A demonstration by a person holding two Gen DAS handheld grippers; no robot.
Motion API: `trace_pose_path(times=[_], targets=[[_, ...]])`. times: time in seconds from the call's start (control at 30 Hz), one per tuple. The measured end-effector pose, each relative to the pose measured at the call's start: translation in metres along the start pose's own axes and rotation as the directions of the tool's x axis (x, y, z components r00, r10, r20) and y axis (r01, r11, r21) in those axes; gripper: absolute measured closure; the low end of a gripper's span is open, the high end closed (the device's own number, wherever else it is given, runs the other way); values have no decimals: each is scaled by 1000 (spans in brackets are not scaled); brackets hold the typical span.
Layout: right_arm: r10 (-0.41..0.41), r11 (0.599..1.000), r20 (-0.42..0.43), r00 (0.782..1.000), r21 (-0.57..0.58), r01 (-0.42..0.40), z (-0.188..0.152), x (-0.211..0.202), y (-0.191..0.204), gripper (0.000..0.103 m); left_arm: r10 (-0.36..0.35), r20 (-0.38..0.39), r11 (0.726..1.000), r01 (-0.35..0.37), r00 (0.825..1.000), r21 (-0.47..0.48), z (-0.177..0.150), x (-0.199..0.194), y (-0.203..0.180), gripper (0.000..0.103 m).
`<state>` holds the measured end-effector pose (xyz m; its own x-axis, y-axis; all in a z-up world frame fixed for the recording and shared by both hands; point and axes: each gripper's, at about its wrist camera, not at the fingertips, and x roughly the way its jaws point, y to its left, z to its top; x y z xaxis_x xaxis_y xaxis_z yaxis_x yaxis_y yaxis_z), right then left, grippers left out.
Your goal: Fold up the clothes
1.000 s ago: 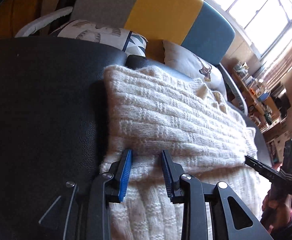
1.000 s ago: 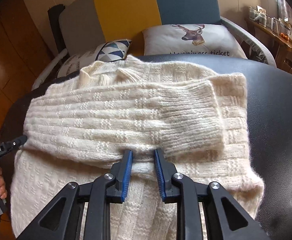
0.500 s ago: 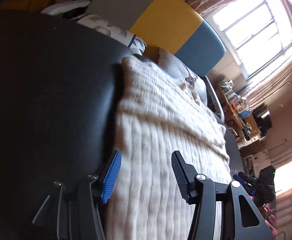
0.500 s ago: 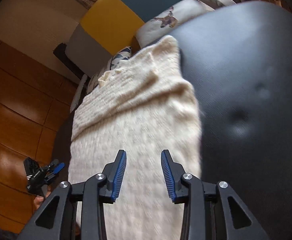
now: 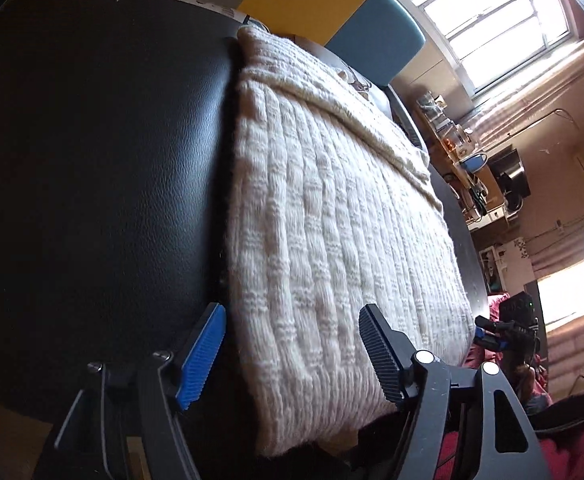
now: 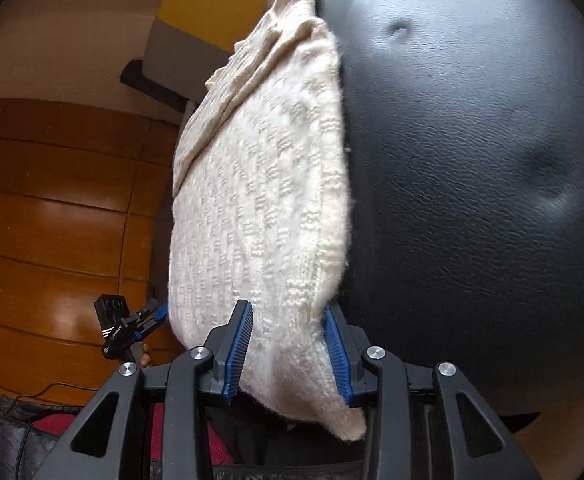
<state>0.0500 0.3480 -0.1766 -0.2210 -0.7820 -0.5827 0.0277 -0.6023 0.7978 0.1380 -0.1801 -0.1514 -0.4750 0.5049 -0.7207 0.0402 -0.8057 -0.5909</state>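
A cream knitted sweater [image 5: 331,220] lies flat on a black leather seat [image 5: 92,160], sleeves folded across its far part. My left gripper [image 5: 292,356] hovers at the near left corner of the hem, its jaws opening. The fabric lies between them and the pads do not press it. In the right wrist view the sweater [image 6: 260,200] runs away from me, and my right gripper [image 6: 288,350] straddles its near right corner. Those jaws stand apart around the knit without squeezing it. Each gripper shows small in the other's view: left gripper [image 6: 148,320], right gripper [image 5: 495,334].
A chair back [image 5: 331,4] in yellow, blue and grey stands beyond the seat under a bright window [image 5: 491,20]. A cluttered shelf [image 5: 463,152] runs along the right. Wooden floor [image 6: 52,220] lies to the left, with red cloth [image 5: 571,452] and a cable [image 6: 52,390] nearby.
Both grippers have let go of the folded sleeves and drawn back to the near hem. Their jaws have widened, the left the most. Each wrist has swung outward to a corner.
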Motion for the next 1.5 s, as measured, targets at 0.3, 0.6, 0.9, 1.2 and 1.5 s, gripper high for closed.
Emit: trace_pose_path(times=[0.3,0.6,0.9,1.2,1.5], targets=[[34,999,0,999,-5,-34,10,11,2,66,30,41,999,-32,999,39,-19,0,-8,25],[-17,988,17,1000,-155,19,-3,12,17,66,49,10,999,-49,999,11,-12,7,-5,91],[3,997,39,999,-75,0,-15,5,2,86,0,-7,998,0,1000,-56,-12,5,0,92],[153,988,58,987,-43,-150,-13,4,5,87,-276,63,952,282,959,-120,-10,-22,-2,93],[-18,992,-28,999,-122,14,-2,23,16,80,-237,-23,962,231,971,-146,7,4,4,92]])
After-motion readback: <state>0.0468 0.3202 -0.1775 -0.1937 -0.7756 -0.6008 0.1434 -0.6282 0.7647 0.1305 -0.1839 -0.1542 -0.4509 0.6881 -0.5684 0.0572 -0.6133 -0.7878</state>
